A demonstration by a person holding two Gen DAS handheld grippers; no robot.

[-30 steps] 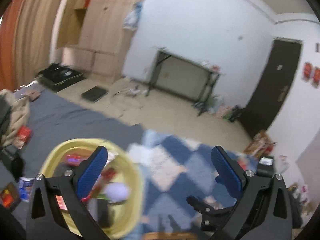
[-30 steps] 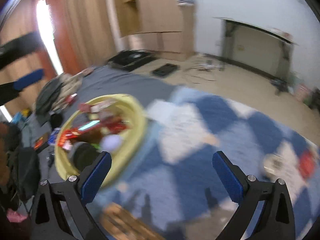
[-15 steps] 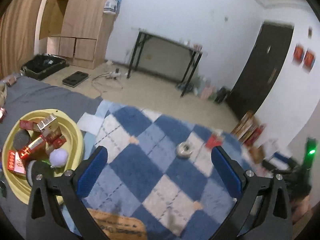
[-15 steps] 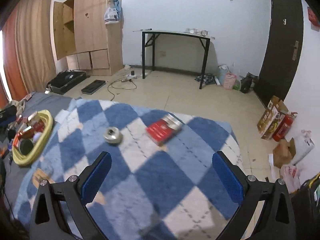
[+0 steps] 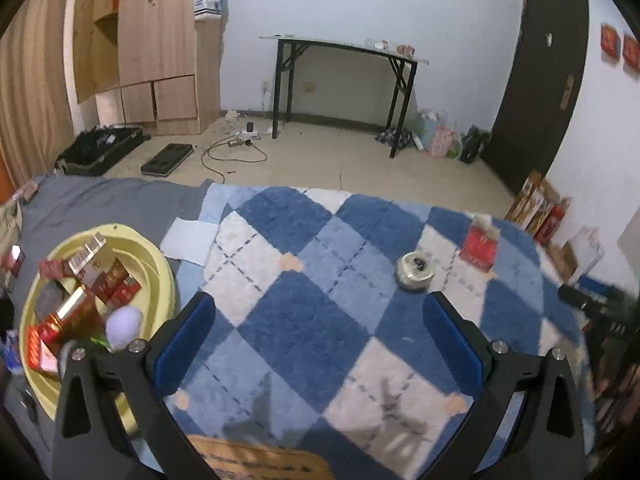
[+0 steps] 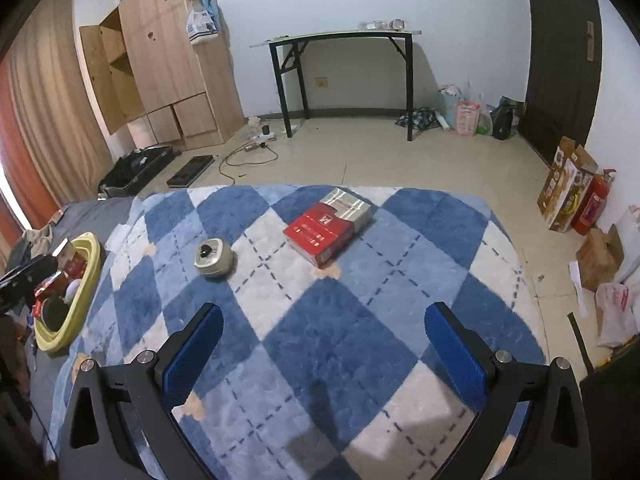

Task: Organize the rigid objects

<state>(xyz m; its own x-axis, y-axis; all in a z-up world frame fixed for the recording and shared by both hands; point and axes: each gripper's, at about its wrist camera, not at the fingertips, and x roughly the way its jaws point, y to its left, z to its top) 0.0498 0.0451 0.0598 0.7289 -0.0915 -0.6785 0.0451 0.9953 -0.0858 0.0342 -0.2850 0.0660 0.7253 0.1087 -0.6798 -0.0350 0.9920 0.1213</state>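
With both grippers' fingers wide and empty, the round tin (image 6: pixel 213 258), probably smooth metal, could slip when pinched.

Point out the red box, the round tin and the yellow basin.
red box (image 6: pixel 320 232), right wrist view, on its red top face.
round tin (image 6: pixel 214 257), right wrist view, on its lid.
yellow basin (image 5: pixel 162 268), left wrist view, on its right rim.

White walls (image 6: pixel 460 8), tiled floor (image 6: pixel 400 160), black-legged table (image 6: pixel 336 36).
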